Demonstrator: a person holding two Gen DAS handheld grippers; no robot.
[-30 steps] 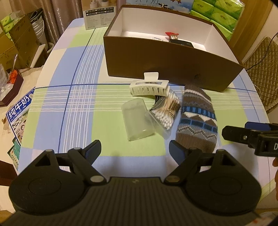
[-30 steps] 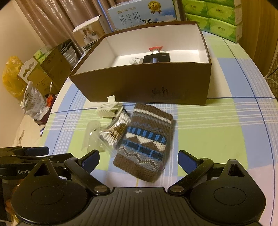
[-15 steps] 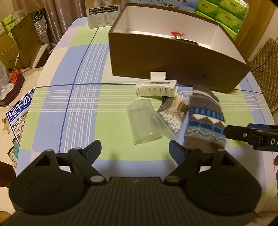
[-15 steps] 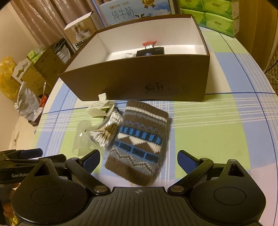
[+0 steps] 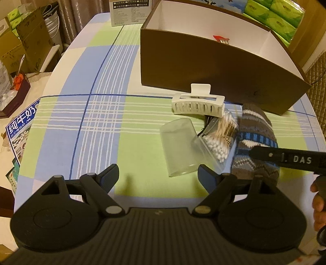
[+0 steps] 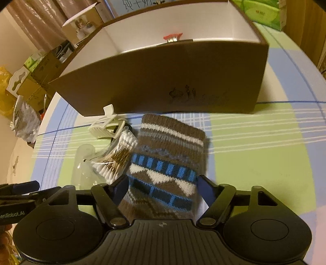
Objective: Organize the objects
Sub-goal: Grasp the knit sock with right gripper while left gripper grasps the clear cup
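A brown knitted pouch [image 6: 169,163] with blue and white bands lies on the checked tablecloth in front of the brown box [image 6: 163,81]. My right gripper [image 6: 162,186] is open, its fingers on either side of the pouch's near end. The pouch also shows in the left wrist view [image 5: 254,138], with the right gripper's finger over it. Left of it lie a bag of cotton swabs [image 5: 221,138], a clear plastic cup [image 5: 180,146] on its side and a white hair claw [image 5: 197,104]. My left gripper [image 5: 158,177] is open and empty, just short of the cup.
The box [image 5: 214,67] holds a red-topped item [image 5: 221,38] at the back. Green tissue packs [image 5: 273,16] and a white carton [image 5: 130,12] stand behind it. Cardboard boxes [image 5: 26,40] and a milk carton [image 5: 18,122] lie beyond the table's left edge.
My right gripper has moved forward and down until its open fingers straddle the pouch's near end. My left gripper has come closer to the cup.
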